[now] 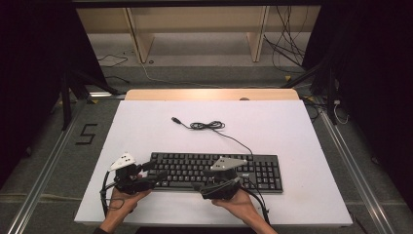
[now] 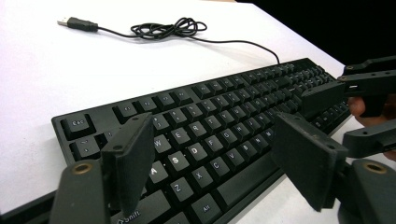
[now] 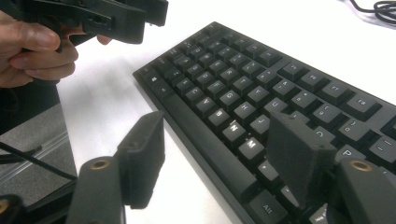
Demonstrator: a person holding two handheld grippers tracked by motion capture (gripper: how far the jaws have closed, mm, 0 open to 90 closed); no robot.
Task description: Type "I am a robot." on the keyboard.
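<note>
A black keyboard (image 1: 263,170) lies near the front of the white table (image 1: 146,131). Its thin cable (image 1: 207,126) runs back to a loose coil and a USB plug (image 1: 176,120). My left gripper (image 1: 155,171) hovers over the keyboard's left end, open, with nothing between the jaws. In the left gripper view the left gripper (image 2: 217,154) straddles the letter keys of the keyboard (image 2: 219,107). My right gripper (image 1: 203,179) sits at the keyboard's front edge, also open and empty. The right gripper (image 3: 219,154) spans the front edge of the keyboard (image 3: 233,70) there.
A wooden strip (image 1: 212,94) borders the table's far edge. Beyond it stand shelf legs, with loose cables on the floor. Metal rails run along both sides, and a "5" mark (image 1: 86,134) is on the floor at left. The cable coil (image 2: 168,29) lies behind the keyboard.
</note>
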